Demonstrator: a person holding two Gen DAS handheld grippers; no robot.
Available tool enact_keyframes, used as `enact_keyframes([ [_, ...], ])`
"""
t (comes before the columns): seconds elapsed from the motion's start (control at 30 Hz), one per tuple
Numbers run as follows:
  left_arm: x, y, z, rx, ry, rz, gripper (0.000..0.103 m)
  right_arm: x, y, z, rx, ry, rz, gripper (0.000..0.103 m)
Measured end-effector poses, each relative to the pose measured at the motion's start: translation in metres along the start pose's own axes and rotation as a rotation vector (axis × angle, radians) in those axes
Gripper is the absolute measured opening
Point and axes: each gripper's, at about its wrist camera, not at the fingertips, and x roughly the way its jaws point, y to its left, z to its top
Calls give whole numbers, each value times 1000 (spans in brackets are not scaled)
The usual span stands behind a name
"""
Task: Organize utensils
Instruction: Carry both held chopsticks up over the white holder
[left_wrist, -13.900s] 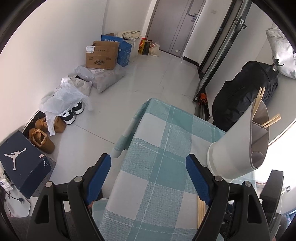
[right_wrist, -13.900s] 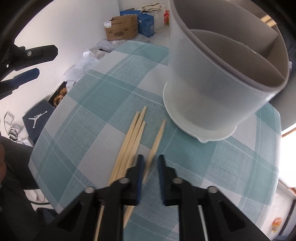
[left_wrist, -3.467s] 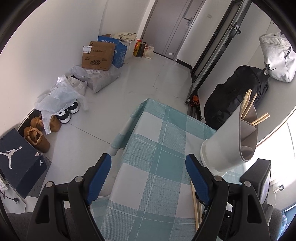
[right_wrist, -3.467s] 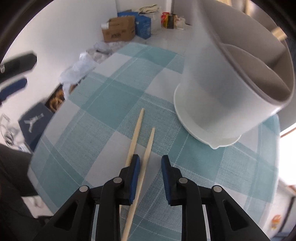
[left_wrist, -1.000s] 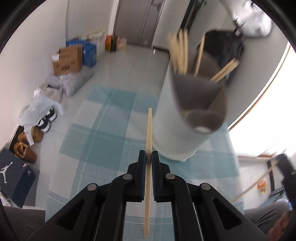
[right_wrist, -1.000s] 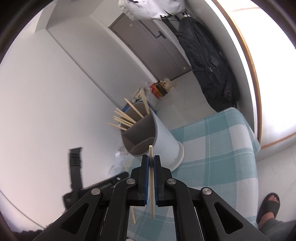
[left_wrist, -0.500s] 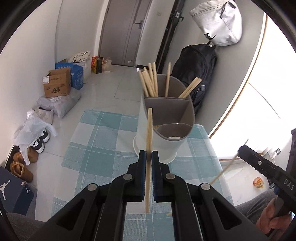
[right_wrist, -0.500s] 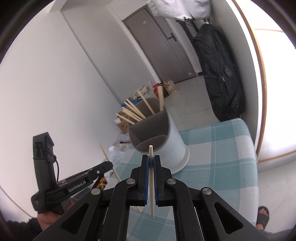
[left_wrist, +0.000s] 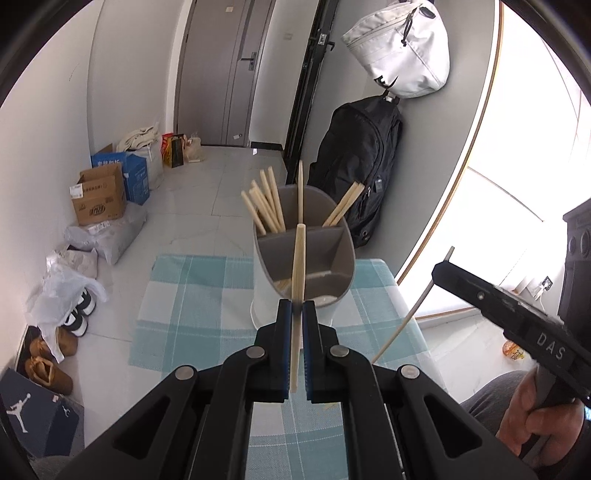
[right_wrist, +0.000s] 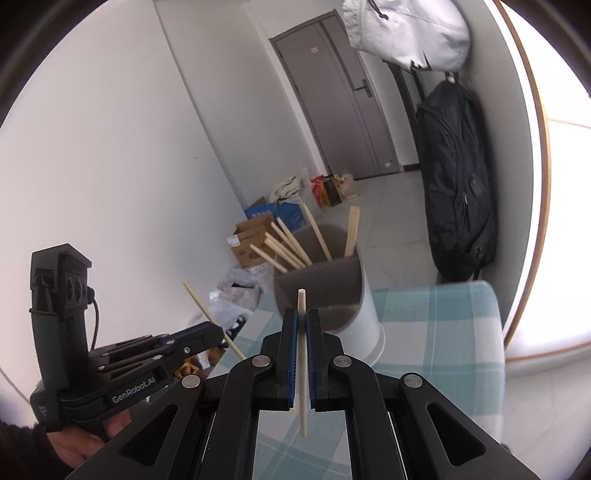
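— Chopsticks in both grips: the left gripper (left_wrist: 296, 314) has its fingers (left_wrist: 282, 332) pinching one chopstick (left_wrist: 297, 280) upright, and the right gripper (right_wrist: 301, 325) pinches a second chopstick (right_wrist: 301, 350) the same way, each held up in the air short of the divided utensil holder (left_wrist: 306, 258).

— So which step is this?

— Carrying to the holder, by my reading. It stands on the checked worktop (left_wrist: 192, 295), with a bundle of chopsticks (left_wrist: 264, 206) already leaning in its far compartments. Delivery of these two is not yet done.

— And the next move?

— Likely to bring each stick's lower end over an open compartment, tip it in, then part the fingers. The sticks are thin and gripped near mid-length, so they may pivot in the pads; a slow, vertical entry seems wise.

— Do the two cameras differ?

— Yes. The left wrist view looks down into the holder, showing its partitions and a near compartment that looks nearly empty; it also catches the right gripper at the edge, its stick slanting down. The right wrist view sees the holder side-on, interior hidden, but shows the whole left gripper, the hand (right_wrist: 92, 441) around it, and its stick angled upward.
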Motion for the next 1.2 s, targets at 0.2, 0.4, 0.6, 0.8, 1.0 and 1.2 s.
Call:
enact_keyframes([
  [0.2,-9,-3,28,-3,-8,25,1,-4,1,41,-17,-34,5,4],
  [0.4,-15,0,62,-34,-23,16,1,5,-9,82,25,-52,14,4],
  [0.6,-20,-1,94,-64,-55,6,1,11,-9,124,1,-69,22,4],
  [0.8,-15,-3,124,-64,-80,-2,1,21,-10,162,-42,-94,23,4],
  [1.0,2,-3,135,-58,-71,5,1,44,-14,177,-64,-90,19,4],
  [1.2,30,5,127,-65,-31,5,1,70,-23,172,-70,-60,16,4],
])
